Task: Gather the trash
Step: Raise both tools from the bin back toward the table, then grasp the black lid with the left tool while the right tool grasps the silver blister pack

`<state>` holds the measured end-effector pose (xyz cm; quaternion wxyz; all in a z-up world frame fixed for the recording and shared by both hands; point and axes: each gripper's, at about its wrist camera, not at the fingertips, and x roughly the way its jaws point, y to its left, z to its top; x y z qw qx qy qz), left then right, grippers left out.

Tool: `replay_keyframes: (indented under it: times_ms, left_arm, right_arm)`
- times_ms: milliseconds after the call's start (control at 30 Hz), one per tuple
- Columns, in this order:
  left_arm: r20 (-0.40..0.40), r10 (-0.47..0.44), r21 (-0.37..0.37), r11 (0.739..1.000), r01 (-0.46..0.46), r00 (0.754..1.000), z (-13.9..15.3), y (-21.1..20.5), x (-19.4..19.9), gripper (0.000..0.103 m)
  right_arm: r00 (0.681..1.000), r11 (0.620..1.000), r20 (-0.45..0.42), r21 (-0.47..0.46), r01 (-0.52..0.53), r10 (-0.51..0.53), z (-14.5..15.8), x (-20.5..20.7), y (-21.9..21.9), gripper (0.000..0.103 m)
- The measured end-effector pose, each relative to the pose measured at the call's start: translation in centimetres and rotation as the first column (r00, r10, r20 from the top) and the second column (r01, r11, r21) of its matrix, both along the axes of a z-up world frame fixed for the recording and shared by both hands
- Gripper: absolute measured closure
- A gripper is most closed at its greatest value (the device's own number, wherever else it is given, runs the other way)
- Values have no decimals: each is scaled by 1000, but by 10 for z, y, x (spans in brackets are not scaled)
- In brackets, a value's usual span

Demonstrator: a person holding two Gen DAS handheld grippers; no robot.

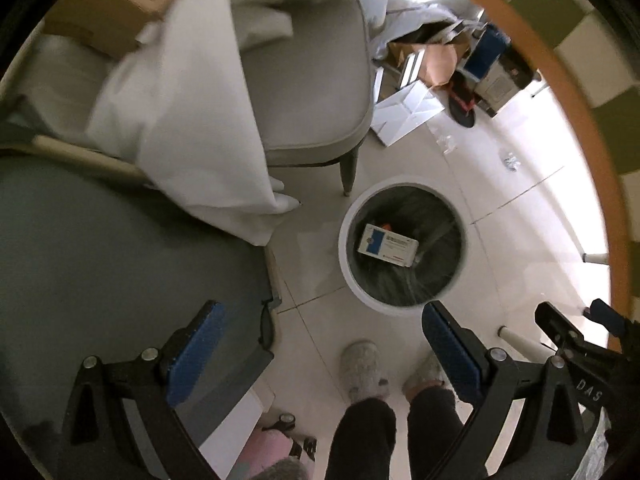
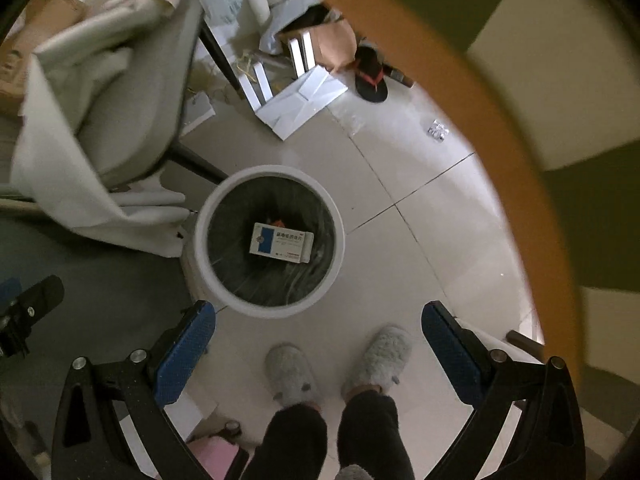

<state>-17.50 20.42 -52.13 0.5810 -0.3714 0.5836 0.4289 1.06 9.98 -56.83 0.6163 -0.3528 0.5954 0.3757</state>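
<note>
A round white trash bin (image 1: 402, 307) with a dark liner stands on the tiled floor; it also shows in the right wrist view (image 2: 208, 272). A white and blue medicine box (image 1: 387, 245) lies inside it, also seen from the right wrist (image 2: 282, 242). My left gripper (image 1: 320, 354) is open and empty, high above the floor just short of the bin. My right gripper (image 2: 318, 354) is open and empty, above the floor near the bin. A small shiny wrapper (image 2: 438, 131) lies on the floor to the far right; small clear scraps (image 1: 511, 161) show in the left view.
A grey cushioned chair (image 1: 304, 92) draped with white cloth (image 1: 192, 128) stands left of the bin. Flattened white cartons (image 2: 300, 100), brown cardboard (image 2: 336, 50) and a dark sandal (image 2: 372, 76) lie beyond. A round wooden table edge (image 2: 480, 100) curves on the right. The person's slippered feet (image 2: 292, 376) stand below.
</note>
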Motion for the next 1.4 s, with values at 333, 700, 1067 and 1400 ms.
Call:
replay_keyframes:
  times_ms: [333, 700, 1067, 1400]
  left_arm:
    - [32, -20, 58, 998, 18, 999, 134, -42, -9, 2]
    - [77, -61, 171, 984, 47, 995, 259, -77, -5, 2]
    - [126, -250, 299, 932, 203, 960, 329, -75, 138, 0]
    - [25, -402, 250, 889, 383, 915, 288, -71, 356, 0]
  right_arm:
    - [1000, 998, -2, 66, -1, 2, 152, -14, -35, 0]
    - [996, 978, -68, 195, 70, -58, 286, -7, -79, 0]
    - [962, 920, -101, 280, 273, -254, 356, 126, -120, 0]
    - [934, 932, 38, 92, 351, -356, 310, 340, -142, 0]
